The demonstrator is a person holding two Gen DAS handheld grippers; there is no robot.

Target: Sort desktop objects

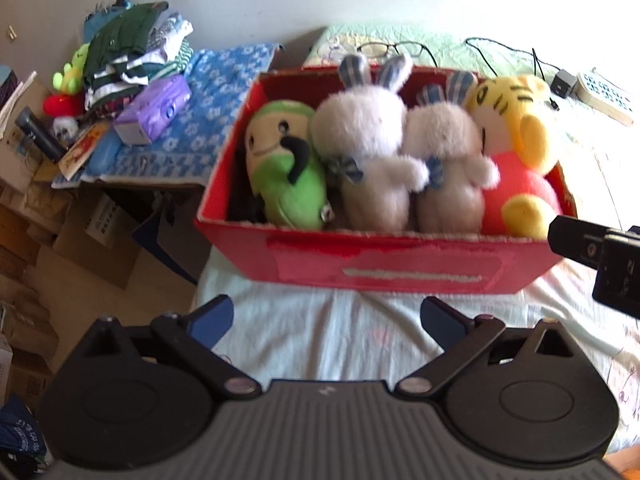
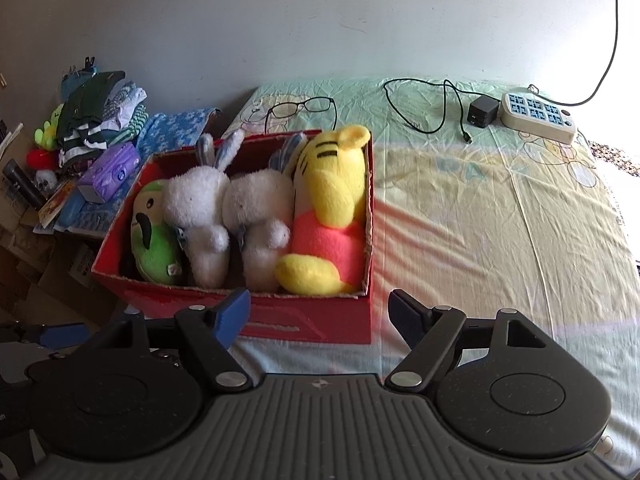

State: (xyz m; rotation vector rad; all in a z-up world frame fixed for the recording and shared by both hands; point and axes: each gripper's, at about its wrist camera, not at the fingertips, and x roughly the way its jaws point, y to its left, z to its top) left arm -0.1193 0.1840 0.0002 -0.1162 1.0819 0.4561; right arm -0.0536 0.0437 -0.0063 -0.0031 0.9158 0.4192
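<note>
A red box (image 1: 384, 264) (image 2: 320, 322) stands on the bed and holds several plush toys: a green one (image 1: 286, 168) (image 2: 154, 232), two white rabbits (image 1: 372, 148) (image 2: 200, 208), and a yellow tiger (image 1: 516, 132) (image 2: 332, 196) at the right end. My left gripper (image 1: 326, 318) is open and empty, just in front of the box's near wall. My right gripper (image 2: 320, 314) is open and empty, at the box's near right corner. The right gripper's body also shows at the right edge of the left wrist view (image 1: 600, 258).
Glasses (image 2: 300, 108), a black charger with cable (image 2: 482, 114) and a white power strip (image 2: 538, 116) lie on the bed sheet (image 2: 480, 220) behind and right of the box. A side table at the left carries folded clothes (image 2: 96, 120) and a purple tissue pack (image 2: 110, 172). Cardboard boxes (image 1: 92, 240) stand below.
</note>
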